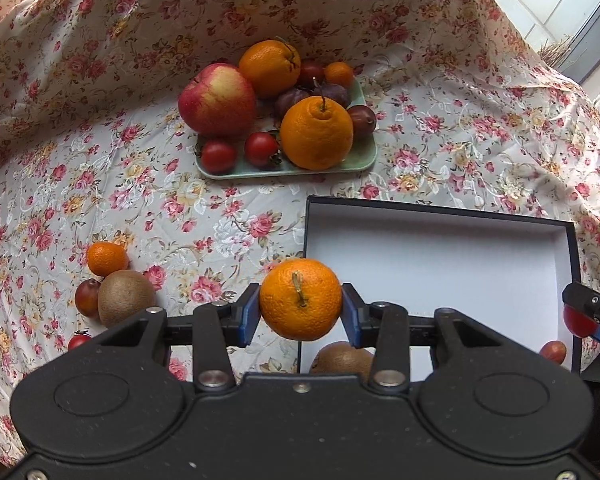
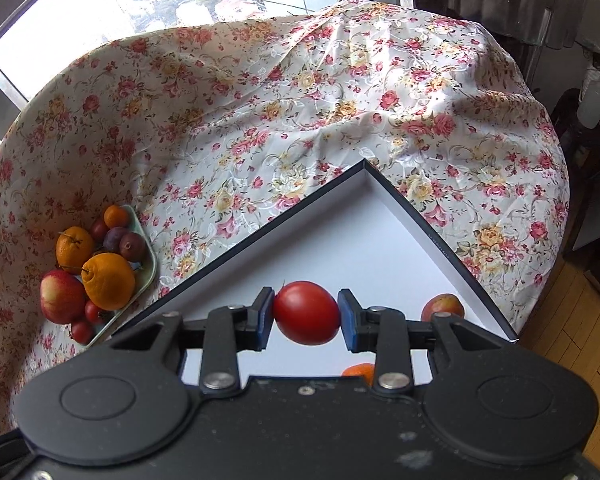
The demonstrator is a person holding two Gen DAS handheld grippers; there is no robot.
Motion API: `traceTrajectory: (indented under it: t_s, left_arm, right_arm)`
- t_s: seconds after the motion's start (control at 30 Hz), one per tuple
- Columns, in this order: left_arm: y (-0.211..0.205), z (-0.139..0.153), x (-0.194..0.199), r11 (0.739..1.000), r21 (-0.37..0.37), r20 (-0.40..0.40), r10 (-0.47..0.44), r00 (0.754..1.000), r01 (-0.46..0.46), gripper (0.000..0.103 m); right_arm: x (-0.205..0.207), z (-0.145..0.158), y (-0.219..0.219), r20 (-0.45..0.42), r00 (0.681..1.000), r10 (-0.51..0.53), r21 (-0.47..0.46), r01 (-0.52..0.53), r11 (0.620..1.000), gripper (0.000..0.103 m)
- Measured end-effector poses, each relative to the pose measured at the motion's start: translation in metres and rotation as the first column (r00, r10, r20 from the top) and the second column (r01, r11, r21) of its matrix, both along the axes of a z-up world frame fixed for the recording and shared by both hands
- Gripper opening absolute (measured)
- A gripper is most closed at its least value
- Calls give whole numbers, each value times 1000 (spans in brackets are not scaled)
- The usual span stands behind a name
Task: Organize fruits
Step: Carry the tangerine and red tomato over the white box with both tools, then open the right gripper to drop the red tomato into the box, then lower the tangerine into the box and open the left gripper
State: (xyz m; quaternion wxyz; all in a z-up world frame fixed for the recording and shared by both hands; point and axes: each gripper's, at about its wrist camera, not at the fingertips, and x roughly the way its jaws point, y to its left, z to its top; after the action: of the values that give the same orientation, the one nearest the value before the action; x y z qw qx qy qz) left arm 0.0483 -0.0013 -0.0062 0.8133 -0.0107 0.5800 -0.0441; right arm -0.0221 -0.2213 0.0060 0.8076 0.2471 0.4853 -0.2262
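My left gripper [image 1: 300,312] is shut on a small orange [image 1: 300,298] with a short stem, held above the left rim of a black box with a white inside [image 1: 440,260]. A kiwi [image 1: 342,358] lies in the box below it. My right gripper [image 2: 306,314] is shut on a red tomato [image 2: 306,312] over the same box [image 2: 340,232]; it also shows at the right edge of the left wrist view as the right gripper [image 1: 592,316]. A small reddish fruit [image 2: 442,307] and an orange fruit [image 2: 358,372] lie in the box.
A green tray [image 1: 352,160] holds an apple [image 1: 217,100], two large oranges, plums and small tomatoes. On the floral cloth [image 1: 160,200] to the left lie a small orange [image 1: 107,258], a kiwi [image 1: 125,296], a plum and a tomato. The table edge and wooden floor [image 2: 572,320] are at right.
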Motion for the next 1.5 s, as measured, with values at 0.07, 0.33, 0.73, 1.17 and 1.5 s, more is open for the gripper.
traceTrajectory:
  t_s: [0.07, 0.33, 0.73, 1.17, 1.5]
  left_arm:
    - [-15, -6, 1, 1000, 17, -5, -22, 1000, 22, 50]
    - [-65, -38, -3, 994, 61, -58, -89, 994, 93, 50]
    - [-87, -50, -2, 990, 74, -76, -115, 991, 120, 51]
    - [-83, -44, -2, 992, 51, -64, -114, 991, 118, 53]
    - [-73, -40, -1, 993, 52, -64, -101, 993, 104, 53]
  right_arm:
    - [-2, -4, -10, -11, 1000, -9, -2, 9, 1000, 36]
    - [-9, -16, -29, -46, 999, -14, -36, 12, 999, 36]
    - [-15, -16, -36, -47, 999, 15, -36, -17, 999, 36]
    - [-14, -12, -30, -38, 999, 19, -34, -21, 999, 37]
    - [-10, -11, -18, -64, 997, 45, -29, -47, 999, 37]
